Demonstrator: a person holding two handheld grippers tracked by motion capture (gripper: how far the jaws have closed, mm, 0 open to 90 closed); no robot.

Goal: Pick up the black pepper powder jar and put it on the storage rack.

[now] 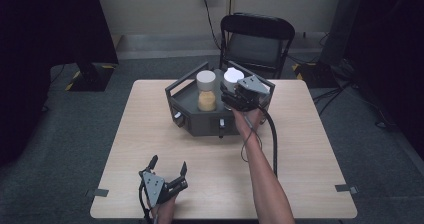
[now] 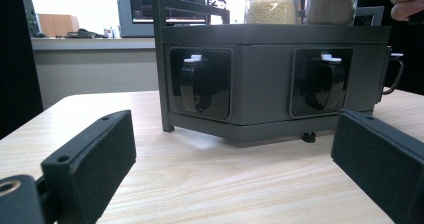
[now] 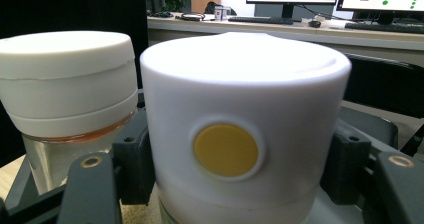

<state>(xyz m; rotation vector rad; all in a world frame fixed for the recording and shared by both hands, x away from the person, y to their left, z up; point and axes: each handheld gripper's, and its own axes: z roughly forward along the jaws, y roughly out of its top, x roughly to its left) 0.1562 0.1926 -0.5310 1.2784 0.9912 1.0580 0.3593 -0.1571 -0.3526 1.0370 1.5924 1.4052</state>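
A dark grey hexagonal caddy (image 1: 200,121) stands at the far middle of the table and carries two white-lidded jars. The left jar (image 1: 206,91) holds tan grains. My right gripper (image 1: 231,95) is shut on the right jar's white lid (image 1: 232,76). In the right gripper view the pads (image 3: 135,159) press both sides of that lid (image 3: 245,84), which has a yellow disc (image 3: 226,150); the other jar (image 3: 67,79) stands beside it. My left gripper (image 1: 169,164) rests open near the table's front edge. Its open jaws face the caddy's wall (image 2: 262,94) with nothing between them.
Two black handled pieces (image 2: 195,84) sit in recesses in the caddy's front wall. A black folding chair (image 1: 257,39) stands behind the light wood table (image 1: 150,134). Bare tabletop lies between the left gripper and the caddy.
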